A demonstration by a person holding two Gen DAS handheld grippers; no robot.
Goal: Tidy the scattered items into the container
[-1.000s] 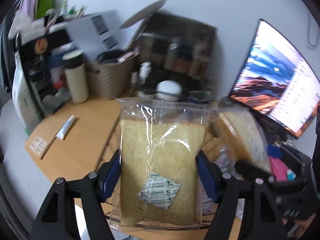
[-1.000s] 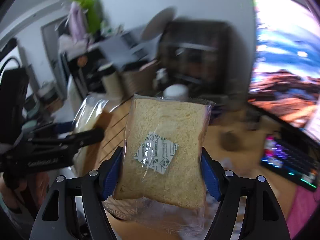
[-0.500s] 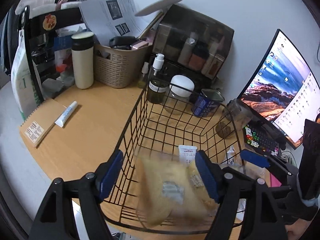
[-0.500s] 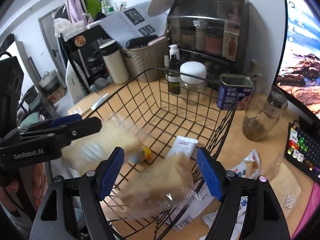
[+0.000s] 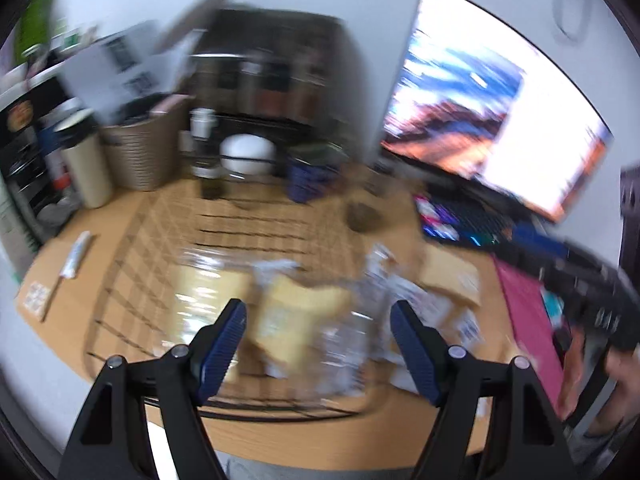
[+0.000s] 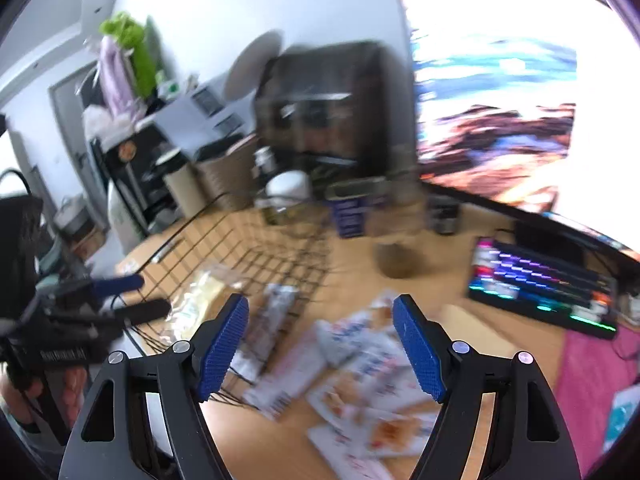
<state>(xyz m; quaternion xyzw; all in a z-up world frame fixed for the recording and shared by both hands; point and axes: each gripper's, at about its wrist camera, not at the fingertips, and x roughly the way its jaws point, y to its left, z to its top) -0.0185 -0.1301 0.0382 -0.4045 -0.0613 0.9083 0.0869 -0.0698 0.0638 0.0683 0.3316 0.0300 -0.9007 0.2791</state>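
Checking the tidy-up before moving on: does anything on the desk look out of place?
Yes. Several snack packets lie scattered on the desk beside the wire basket, not in it. Bagged bread already lies inside. The pictures are blurred, so finer detail is unclear.

Both wrist views look down, sharing the wire basket [image 5: 248, 236]

Black gripper frames, ribbed blue fingers [image 6: 222, 346], silver screws
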